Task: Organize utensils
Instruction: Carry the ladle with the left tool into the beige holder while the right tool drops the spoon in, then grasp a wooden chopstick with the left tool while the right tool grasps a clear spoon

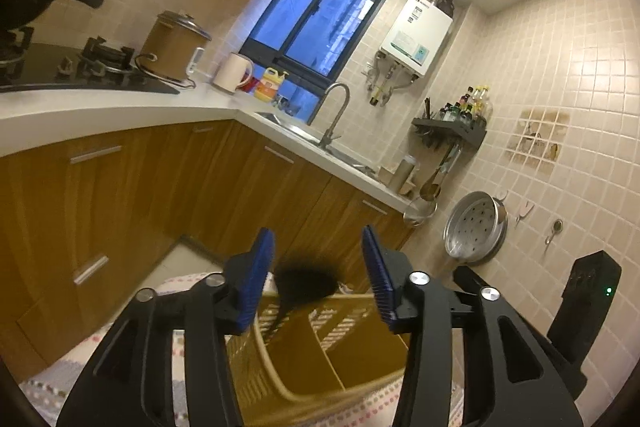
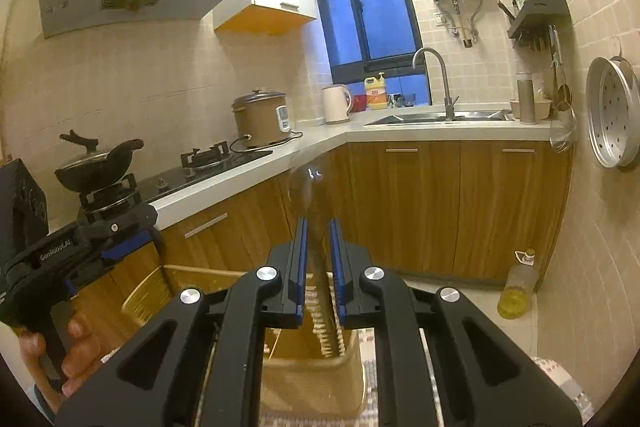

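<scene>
The right gripper [image 2: 318,247] is holding a clear, see-through plastic utensil [image 2: 306,195] upright, its jaws closed down to a narrow gap on the handle while the blurred, glassy head is standing up in front of the wooden cabinets; whether that head is a spoon or a spatula I cannot tell. Directly below it the yellow slotted plastic organizer basket [image 2: 320,375] is sitting on the patterned dotted cloth [image 2: 370,343] that covers the tabletop, near the tabletop's front edge. The left gripper [image 1: 318,267] is hovering over the same basket with its jaws spread wide and gripping nothing, and a fuzzy black brush-like utensil [image 1: 306,281] is already standing in the basket between them, its dark handle running down into a compartment. So the step in hand looks like lowering the clear piece into a free compartment. To do it well, the right hand should be keeping the utensil vertical, lining the handle up over the open slot beside the divider, and sinking it straight down before easing the jaws apart; releasing high would be risking a bounce off the rim. The left gripper is well placed to be steadying the basket wall, since that light plastic could be tipping or sliding on the cloth.
</scene>
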### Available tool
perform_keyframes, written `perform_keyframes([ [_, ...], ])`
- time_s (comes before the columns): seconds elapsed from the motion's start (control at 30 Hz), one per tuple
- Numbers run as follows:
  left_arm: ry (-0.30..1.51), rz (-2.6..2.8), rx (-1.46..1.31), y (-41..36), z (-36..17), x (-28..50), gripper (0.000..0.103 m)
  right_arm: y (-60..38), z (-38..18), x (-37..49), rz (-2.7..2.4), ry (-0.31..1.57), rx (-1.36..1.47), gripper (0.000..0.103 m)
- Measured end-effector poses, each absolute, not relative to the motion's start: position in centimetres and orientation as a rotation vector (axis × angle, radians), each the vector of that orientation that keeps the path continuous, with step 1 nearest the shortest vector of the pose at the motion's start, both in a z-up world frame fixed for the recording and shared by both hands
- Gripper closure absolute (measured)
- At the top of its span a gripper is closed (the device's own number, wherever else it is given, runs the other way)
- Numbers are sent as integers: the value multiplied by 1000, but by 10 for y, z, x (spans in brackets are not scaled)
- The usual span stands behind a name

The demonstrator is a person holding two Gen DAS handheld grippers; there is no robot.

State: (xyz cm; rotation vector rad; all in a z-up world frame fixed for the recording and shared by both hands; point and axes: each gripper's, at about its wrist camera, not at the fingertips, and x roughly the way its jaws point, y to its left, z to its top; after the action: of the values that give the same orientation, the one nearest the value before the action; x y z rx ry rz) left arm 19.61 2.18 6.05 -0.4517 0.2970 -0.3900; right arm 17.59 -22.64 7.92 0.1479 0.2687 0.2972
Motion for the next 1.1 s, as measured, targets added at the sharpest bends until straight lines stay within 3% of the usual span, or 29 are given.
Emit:
perform_keyframes([
  [0.23, 302, -383, -405, 23, 79, 157, 54, -240, 87, 134, 296, 291, 165, 92],
  [0.33, 339, -369, -380, 23, 82, 136, 54, -246, 88, 114, 304, 313, 179, 86],
  [0.43, 427, -364, -375, 25, 73, 117, 53, -254, 86, 95, 315, 342, 195, 78],
  [0.83, 852, -344, -252, 20, -7, 65, 53, -264, 43, 57, 338, 592, 184, 76],
  [1.1, 1008, -335, -147, 13, -54, 53, 71, -254, 15, 54, 364, 700, 191, 75],
])
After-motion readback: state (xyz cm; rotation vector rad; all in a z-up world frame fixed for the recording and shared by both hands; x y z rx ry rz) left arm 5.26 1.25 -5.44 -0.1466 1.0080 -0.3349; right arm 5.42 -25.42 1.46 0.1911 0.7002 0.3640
